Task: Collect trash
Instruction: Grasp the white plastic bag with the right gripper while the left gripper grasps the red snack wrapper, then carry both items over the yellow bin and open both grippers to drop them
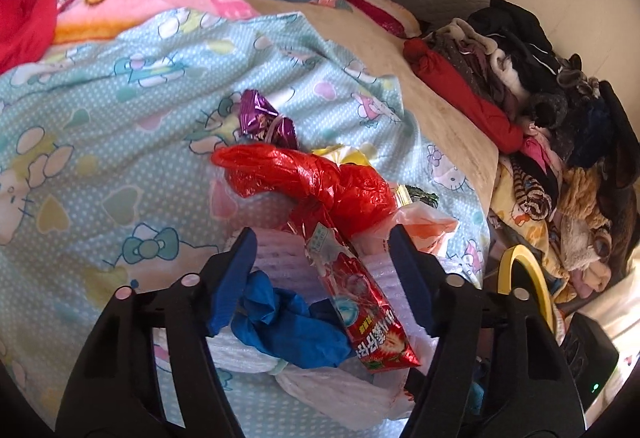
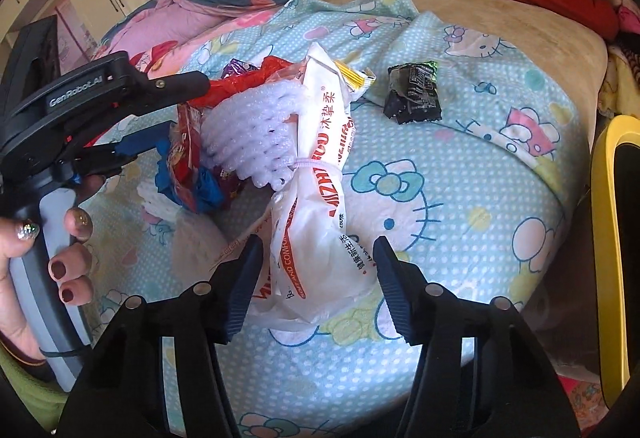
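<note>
The trash sits in one heap on a light blue cartoon-cat blanket [image 2: 460, 198] spread over the bed. The left gripper [image 1: 322, 238] tilts downward over the heap, its blue-padded jaws standing either side of a red snack wrapper [image 1: 360, 294] and a crumpled blue glove [image 1: 288, 318]. White foam netting [image 1: 276, 254] lies under them, and a red plastic bag [image 1: 304, 174] bunches just beyond the fingertips, with a purple foil wrapper [image 1: 264, 118] farther out. Whether the pads actually press on anything here I cannot tell: the jaws straddle the pile but contact is not clear.

In the right wrist view a hand [image 2: 48, 258] with painted nails wraps around the grey handle of the left gripper [image 2: 176, 118], which reaches in from the left edge toward the heap.

The right gripper [image 2: 318, 248] also angles steeply down, its jaws set around the lower end of a white plastic package [image 2: 316, 238] with orange lettering, tied at its middle by a pale band. There is a visible gap between pads and plastic on both sides, so it is not gripping. A dark snack packet [image 2: 414, 96] lies apart on the blanket, to the right of the heap
</note>
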Tool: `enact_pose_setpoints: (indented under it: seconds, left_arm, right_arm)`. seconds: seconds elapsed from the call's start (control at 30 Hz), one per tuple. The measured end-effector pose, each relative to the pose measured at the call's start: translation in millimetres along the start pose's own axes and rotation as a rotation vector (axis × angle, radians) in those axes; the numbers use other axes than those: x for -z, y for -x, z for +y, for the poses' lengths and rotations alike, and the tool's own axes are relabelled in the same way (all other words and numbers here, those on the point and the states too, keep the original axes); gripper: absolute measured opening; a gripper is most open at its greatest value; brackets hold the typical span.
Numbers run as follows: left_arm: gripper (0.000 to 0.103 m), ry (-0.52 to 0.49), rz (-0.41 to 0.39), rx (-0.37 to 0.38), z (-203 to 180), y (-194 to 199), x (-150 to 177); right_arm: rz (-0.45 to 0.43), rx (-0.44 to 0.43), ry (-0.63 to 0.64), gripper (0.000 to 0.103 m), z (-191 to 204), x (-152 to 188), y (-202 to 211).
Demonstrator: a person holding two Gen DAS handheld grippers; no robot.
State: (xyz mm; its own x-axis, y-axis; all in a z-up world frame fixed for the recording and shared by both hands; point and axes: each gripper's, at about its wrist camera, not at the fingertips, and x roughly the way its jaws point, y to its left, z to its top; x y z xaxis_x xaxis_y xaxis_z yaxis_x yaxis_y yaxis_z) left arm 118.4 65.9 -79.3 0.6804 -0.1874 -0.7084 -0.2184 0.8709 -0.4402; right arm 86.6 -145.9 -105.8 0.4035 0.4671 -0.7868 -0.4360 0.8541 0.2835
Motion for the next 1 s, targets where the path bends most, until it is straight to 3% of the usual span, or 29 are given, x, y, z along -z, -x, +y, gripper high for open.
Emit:
enact_pose_setpoints:
  seconds: [0.13,0.27,0.37,0.67,1.0]
  left_arm:
    - [0.043,0.036,0.024,-0.008,3,-5,-3]
    - [0.019,0.053,0.031,-0.010,4,-5,-3]
    - [0.010,0.027,0.006,-0.014,-3,2,-3]
    - [0.004,-0.005,-0.083,0.051,-22,32,-9]
    - [0.003,-0.041,-0.163,0.076,-63,58,-15]
  right_arm:
    - [-0.003,-0.009,-0.013,0.048,-4,-1,2]
    - [-0.017,-0.027,-0.022,0.040,-7,-5,5]
    - [-0.032,-0.047,-0.027,0.037,-9,-7,12]
    - [-0.131,-0.017,-0.045,0.036,-23,-18,49]
    - [-0.248,-0.068,-0.017,0.036,-29,-37,81]
